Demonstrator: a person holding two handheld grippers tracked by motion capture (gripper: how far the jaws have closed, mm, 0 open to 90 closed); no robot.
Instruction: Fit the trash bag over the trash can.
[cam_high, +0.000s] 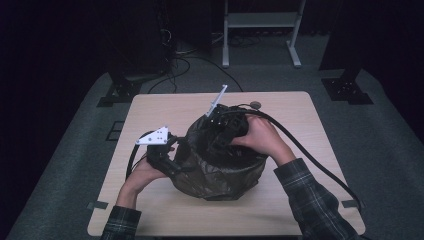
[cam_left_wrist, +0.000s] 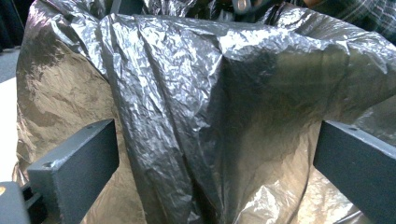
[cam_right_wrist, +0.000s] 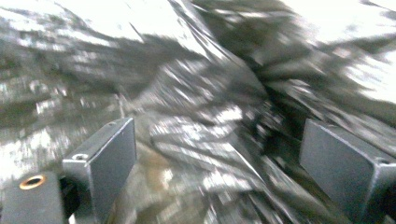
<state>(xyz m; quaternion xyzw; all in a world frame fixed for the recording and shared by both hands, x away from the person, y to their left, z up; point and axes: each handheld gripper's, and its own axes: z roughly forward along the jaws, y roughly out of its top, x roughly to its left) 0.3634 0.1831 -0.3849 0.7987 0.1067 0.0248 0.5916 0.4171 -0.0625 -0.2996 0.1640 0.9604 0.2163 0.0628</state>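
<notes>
A light wooden table (cam_high: 300, 115) is carrying a bin draped in a crinkled dark plastic bag (cam_high: 220, 170), which is sitting near the middle of the table, slightly toward the person's side. The bag is rising in a wide mound, its open mouth facing up. The left gripper (cam_high: 167, 160) is pressing against the bag's left flank; in the left gripper view its jaws are standing wide apart, with a thick vertical fold of the bag (cam_left_wrist: 196, 116) lying between them and close ahead, nothing clamped. The right gripper (cam_high: 225, 131) is reaching down into the bag's mouth from the far right side; in the blurred right gripper view its jaws are also spread, with wrinkled bag lining (cam_right_wrist: 205, 135) lying between and beyond them.
</notes>
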